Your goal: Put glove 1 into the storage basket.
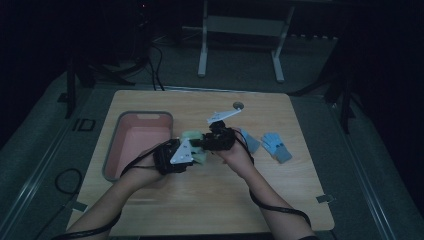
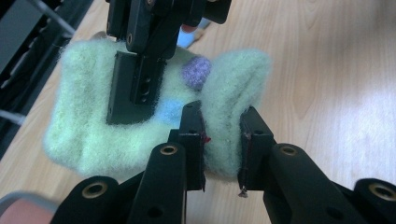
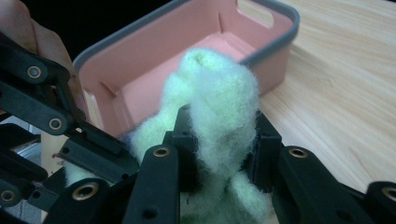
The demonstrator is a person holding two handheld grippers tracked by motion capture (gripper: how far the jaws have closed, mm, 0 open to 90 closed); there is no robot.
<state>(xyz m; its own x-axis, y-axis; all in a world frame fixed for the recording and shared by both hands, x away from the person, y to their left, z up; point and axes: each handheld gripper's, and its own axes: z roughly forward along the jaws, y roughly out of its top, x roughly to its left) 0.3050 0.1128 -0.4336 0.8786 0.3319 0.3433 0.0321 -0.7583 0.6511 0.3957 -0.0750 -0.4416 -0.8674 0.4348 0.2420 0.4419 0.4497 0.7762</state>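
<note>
Both grippers clamp one fuzzy pale-green sock [image 1: 192, 137] above the middle of the table [image 1: 210, 200]. Left gripper [image 2: 223, 140] has its jaws pressed on a bunched fold of the sock; in the high view this left gripper [image 1: 192, 150] sits just right of the pink bin [image 1: 116, 145]. Right gripper [image 3: 224, 140] has its jaws squeezed on another gathered part of the same sock, and in the high view the right gripper [image 1: 205, 142] meets the left one over the sock.

A light wooden top forms the table, standing on grey flooring in a dim room, with a white stand [image 1: 240, 45] beyond the far edge. Near the left edge sits the bin, grey-rimmed. A pair of blue socks [image 1: 272, 145] lies toward the right edge, well apart from the bin.

Two forearms come in from the near edge and converge at the centre, the hands angled toward each other.

From the left gripper's camera the sock lies crosswise between the grippers, bunched, with a purple spot [image 2: 196, 72] and a blue patch [image 2: 169, 112] facing up. Which end is the toe I cannot tell.
</note>
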